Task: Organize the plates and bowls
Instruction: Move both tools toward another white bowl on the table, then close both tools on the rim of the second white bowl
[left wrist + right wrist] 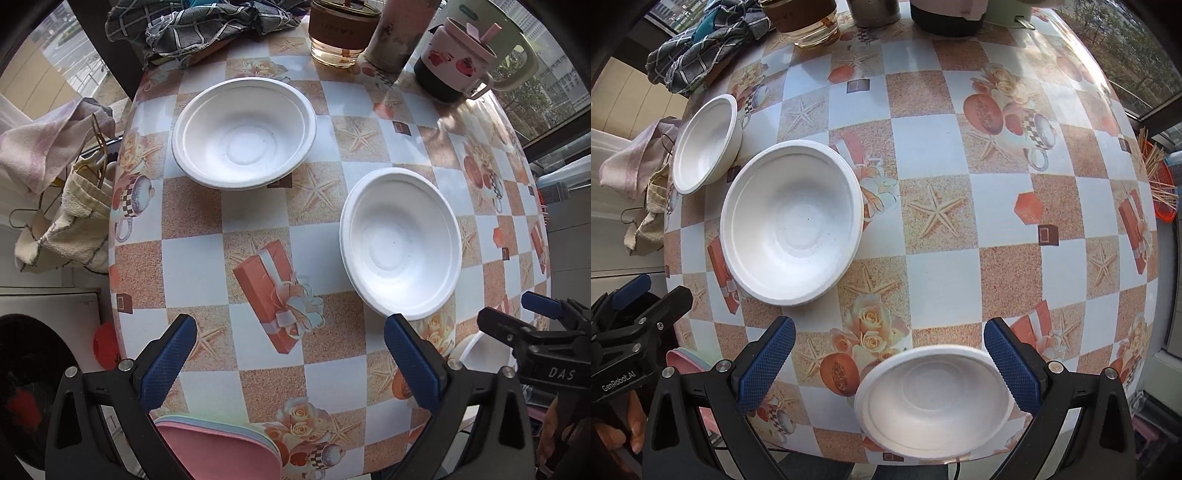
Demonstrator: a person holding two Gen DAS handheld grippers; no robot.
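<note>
Three white foam bowls stand upright on the patterned round table point(942, 273). In the left wrist view the far bowl point(243, 133) is at upper left and a second bowl point(400, 243) is ahead to the right, just beyond the right finger. My left gripper point(290, 332) is open over bare tablecloth. A stack of pink and blue plates point(221, 446) lies under it at the near edge. In the right wrist view the third bowl point(934, 398) sits low between the fingers of my open right gripper point(890, 332), close to the right finger. The other bowls point(792, 225) point(705, 144) lie ahead left.
A checked grey cloth point(207, 26), a glass cup with a brown sleeve point(338, 33), a tumbler point(395, 37) and a strawberry mug point(454, 62) line the far edge. Towels point(55, 177) hang off the left side. An orange basket of sticks point(1161, 184) stands at right.
</note>
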